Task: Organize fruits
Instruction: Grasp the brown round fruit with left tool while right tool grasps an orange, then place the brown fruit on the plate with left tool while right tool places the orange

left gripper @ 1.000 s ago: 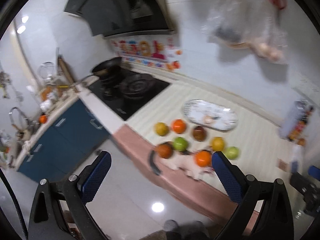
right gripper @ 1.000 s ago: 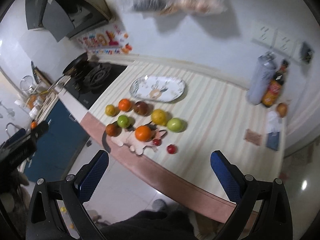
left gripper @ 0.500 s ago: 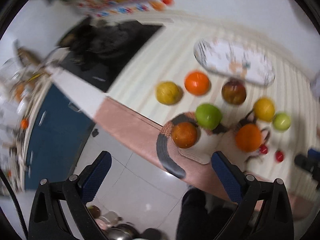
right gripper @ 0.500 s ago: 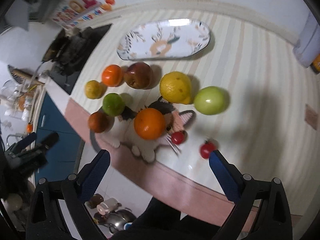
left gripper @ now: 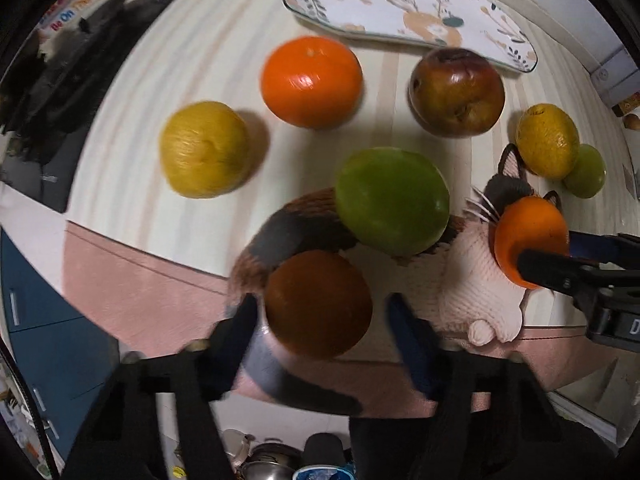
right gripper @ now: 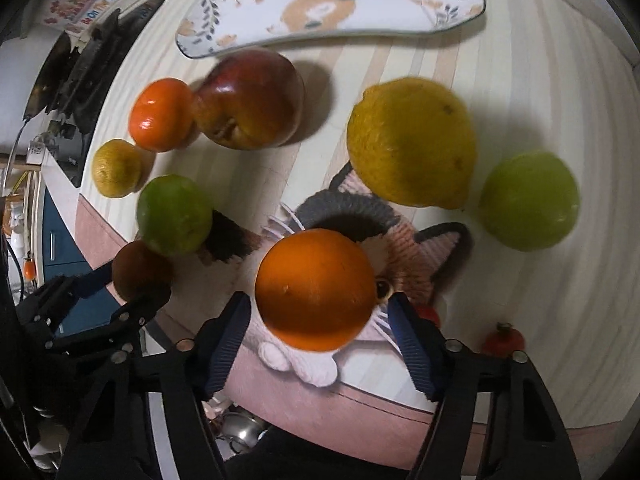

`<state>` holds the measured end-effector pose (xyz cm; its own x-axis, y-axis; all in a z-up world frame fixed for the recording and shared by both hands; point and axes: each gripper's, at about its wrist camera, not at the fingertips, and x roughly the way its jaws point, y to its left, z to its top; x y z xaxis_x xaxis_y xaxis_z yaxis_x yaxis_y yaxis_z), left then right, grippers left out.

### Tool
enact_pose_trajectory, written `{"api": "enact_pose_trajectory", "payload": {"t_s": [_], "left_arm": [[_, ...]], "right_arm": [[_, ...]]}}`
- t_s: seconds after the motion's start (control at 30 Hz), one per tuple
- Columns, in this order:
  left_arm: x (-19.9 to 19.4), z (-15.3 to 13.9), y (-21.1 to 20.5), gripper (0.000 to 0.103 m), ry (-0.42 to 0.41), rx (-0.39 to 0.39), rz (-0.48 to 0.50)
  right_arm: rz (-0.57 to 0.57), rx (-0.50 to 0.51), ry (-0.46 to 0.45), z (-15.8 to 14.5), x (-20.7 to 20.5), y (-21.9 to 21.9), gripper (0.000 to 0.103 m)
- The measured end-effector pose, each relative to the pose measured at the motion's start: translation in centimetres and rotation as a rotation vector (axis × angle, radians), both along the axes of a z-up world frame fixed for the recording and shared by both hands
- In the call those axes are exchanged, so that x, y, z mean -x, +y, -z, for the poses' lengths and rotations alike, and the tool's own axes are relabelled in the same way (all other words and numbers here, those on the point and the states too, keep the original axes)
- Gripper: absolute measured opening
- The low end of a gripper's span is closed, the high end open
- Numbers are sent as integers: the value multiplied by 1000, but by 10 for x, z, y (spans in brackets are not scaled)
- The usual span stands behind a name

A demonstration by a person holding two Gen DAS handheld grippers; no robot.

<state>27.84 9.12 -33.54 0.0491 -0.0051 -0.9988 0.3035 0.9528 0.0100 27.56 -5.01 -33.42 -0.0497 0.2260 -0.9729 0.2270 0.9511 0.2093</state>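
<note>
While both tools sit low over the counter edge, each brackets one fruit. Left gripper: jaws spread about as wide as the dark brownish orange between them; pads appear just beside its flanks, though contact cannot be confirmed. That fruit rests on the tail end of a knitted cat-shaped mat, at the pink counter lip.

Right gripper: jaws likewise parted, flanking a bright orange lying on the mat's cat face; a narrow gap shows at each blue pad, so no firm grip is evident.

Outward from the tools: a green apple just beyond the dark orange, partly on the mat. Farther back, a yellow citrus, a glossy orange and a red-brown apple in a loose row. To the right, a large lemon touching the mat's ear, a pale green fruit beside it, and a small red fruit near the counter edge.

Oval patterned plate at the back: nothing on it.
</note>
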Motion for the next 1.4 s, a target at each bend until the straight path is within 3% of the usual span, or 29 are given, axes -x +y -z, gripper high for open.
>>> {"api": "enact_pose_trajectory", "payload": {"t_s": [0.03, 0.37, 0.43, 0.6, 0.67, 0.8, 0.9, 1.1, 1.4], "left_arm": [[-2, 3, 0, 52, -1, 1, -4], [-4, -10, 2, 50, -45, 26, -51], [-4, -26, 8, 50, -57, 30, -80], [-17, -83, 14, 50, -101, 133, -157], [-38, -107, 8, 50, -140, 169, -165], [-90, -124, -19, 50, -172, 220, -153], [-143, -116, -39, 50, -162, 239, -152], [-232, -63, -63, 50, -28, 257, -172], [-271, -9, -83, 50, 137, 291, -212]], "right_arm": [[0, -5, 4, 3, -1, 1, 66], [-43, -8, -25, 4, -5, 10, 64], [-50, -23, -33, -2, -5, 10, 64], [-10, -122, -109, -46, -12, -14, 64], [5, -139, -155, -67, -27, -25, 64], [20, -130, -222, -88, -79, -44, 64], [13, -73, -247, -88, -126, -54, 64], [-11, -28, -218, -54, -194, -70, 64], [-25, -18, -146, -4, -240, -83, 64]]}}
